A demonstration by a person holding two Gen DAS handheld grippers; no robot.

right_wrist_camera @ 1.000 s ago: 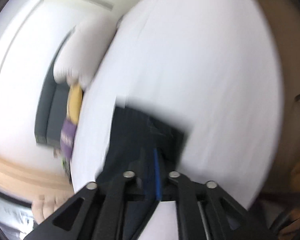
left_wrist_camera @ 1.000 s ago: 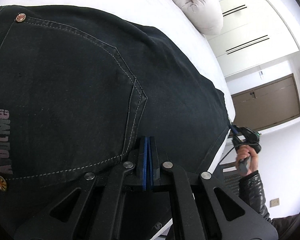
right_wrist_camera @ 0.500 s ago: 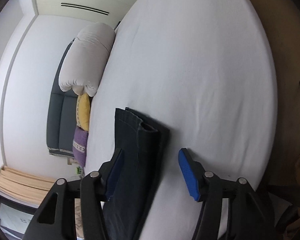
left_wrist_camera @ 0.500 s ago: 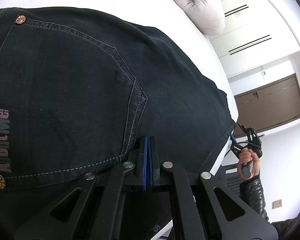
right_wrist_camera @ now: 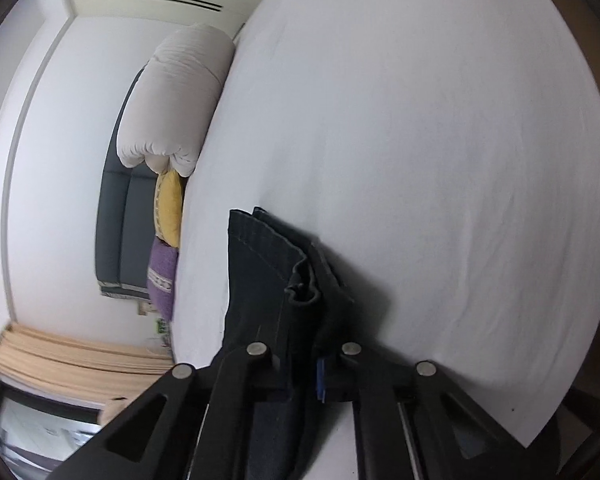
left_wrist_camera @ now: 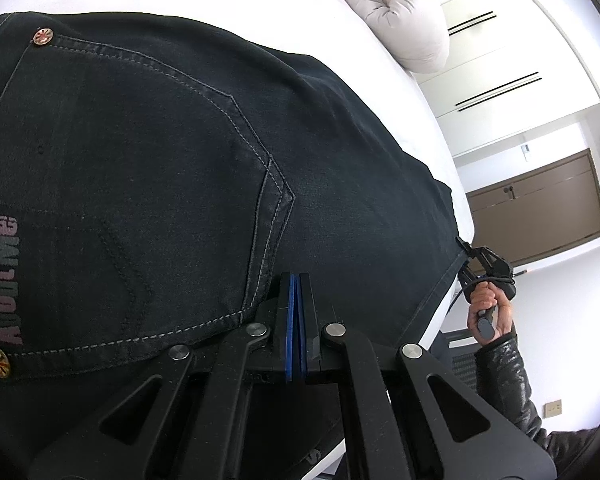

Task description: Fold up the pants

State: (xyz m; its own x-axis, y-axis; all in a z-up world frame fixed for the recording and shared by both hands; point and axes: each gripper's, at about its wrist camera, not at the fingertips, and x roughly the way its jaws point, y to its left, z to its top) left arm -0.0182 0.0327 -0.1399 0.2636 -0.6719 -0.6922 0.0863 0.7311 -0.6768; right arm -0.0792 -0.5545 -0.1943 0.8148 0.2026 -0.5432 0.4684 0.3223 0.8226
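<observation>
Pants [left_wrist_camera: 148, 168], one dark pair, lie lengthwise along the bed [right_wrist_camera: 420, 140] edge; left gripper [left_wrist_camera: 297, 312] pinches the seat, right gripper [right_wrist_camera: 308, 368] pinches the cuffs.

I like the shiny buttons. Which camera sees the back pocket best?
The left wrist view: the pocket fills it, with stitching, two rivets and lettering sharp. The right wrist view shows only the pants' hem end, no pocket.

White bed [right_wrist_camera: 440, 160], dark pants [left_wrist_camera: 180, 160], rolled duvet [right_wrist_camera: 176, 100], cushions [right_wrist_camera: 169, 208]
</observation>
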